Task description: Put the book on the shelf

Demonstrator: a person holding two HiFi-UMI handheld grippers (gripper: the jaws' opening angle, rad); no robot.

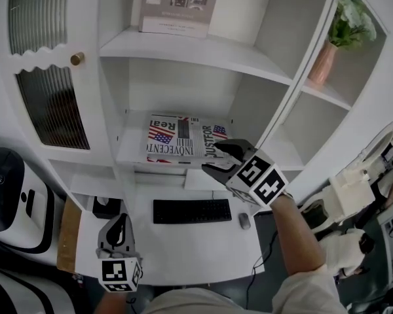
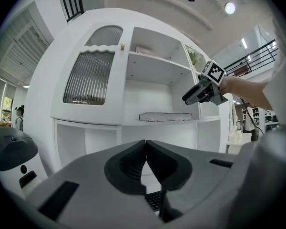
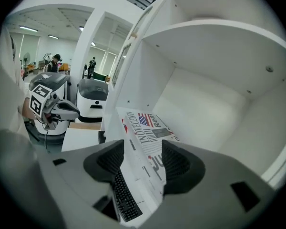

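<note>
The book (image 1: 183,139) lies flat on the middle shelf (image 1: 126,150) of the white cabinet, cover up, with its front edge near the shelf's front lip. I judge the placing itself as good as done, and the step in hand is letting go and getting clear. My right tool (image 1: 211,157) sits at the book's front right corner with its jaws spread. In the right gripper view the book's edge shows in the gap between the pads, which do not appear to press on it, so I read that tool as released. My left tool (image 2: 146,151) is clenched on nothing, pads together, held low over the surface (image 1: 183,257) just in front of the keyboard (image 1: 191,210) and well apart from the book. The next move, as I see it, is to draw the right tool straight back off the corner, keeping the jaws wide so neither pad catches the cover or drags the book over the lip. If the book sits too near the edge, a light push on its front edge should seat it deeper
</note>
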